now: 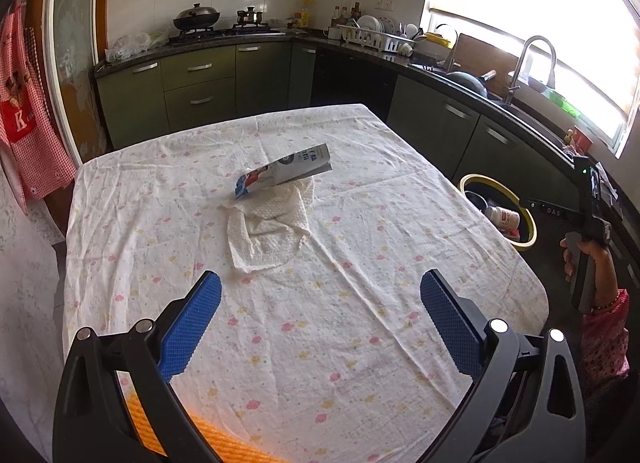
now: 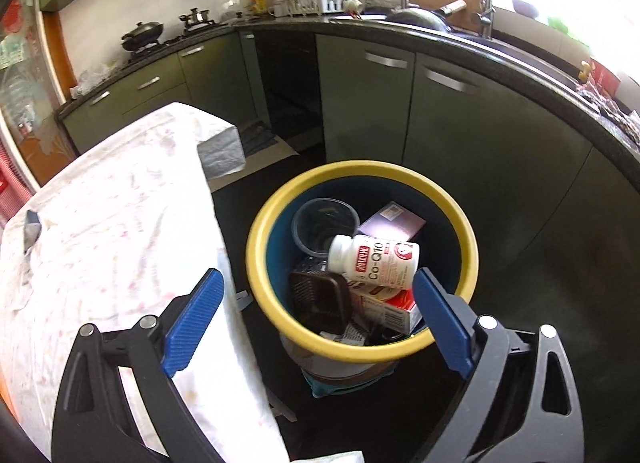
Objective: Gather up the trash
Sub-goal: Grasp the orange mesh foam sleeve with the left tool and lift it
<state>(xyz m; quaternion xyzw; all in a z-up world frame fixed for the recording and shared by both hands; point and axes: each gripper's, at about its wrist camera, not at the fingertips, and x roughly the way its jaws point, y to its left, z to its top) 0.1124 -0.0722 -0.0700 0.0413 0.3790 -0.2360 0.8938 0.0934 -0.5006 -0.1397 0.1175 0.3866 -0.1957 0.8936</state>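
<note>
A flattened blue-and-white carton [image 1: 288,173] lies on a crumpled white paper towel [image 1: 272,231] in the middle of the table with a floral cloth [image 1: 320,343]. My left gripper [image 1: 320,279] hovers open just short of the towel, nothing between its blue pads. My right gripper [image 2: 319,275] is open and empty above the yellow-rimmed bin [image 2: 256,255], which stands on the floor beside the table's right edge. Inside the bin, a white Co-Q10 bottle [image 2: 372,259] rests on top of a clear cup, a dark tray and boxes. The left wrist view shows a hand [image 1: 588,259] holding the right gripper beside the bin [image 1: 468,183].
Green cabinets with a dark counter [image 2: 440,43] curve around behind the bin, bearing a stove, a dish rack and a sink. A red apron [image 1: 24,135] hangs at the left. An orange textured object [image 1: 224,439] sits at the table's near edge. Dark floor surrounds the bin.
</note>
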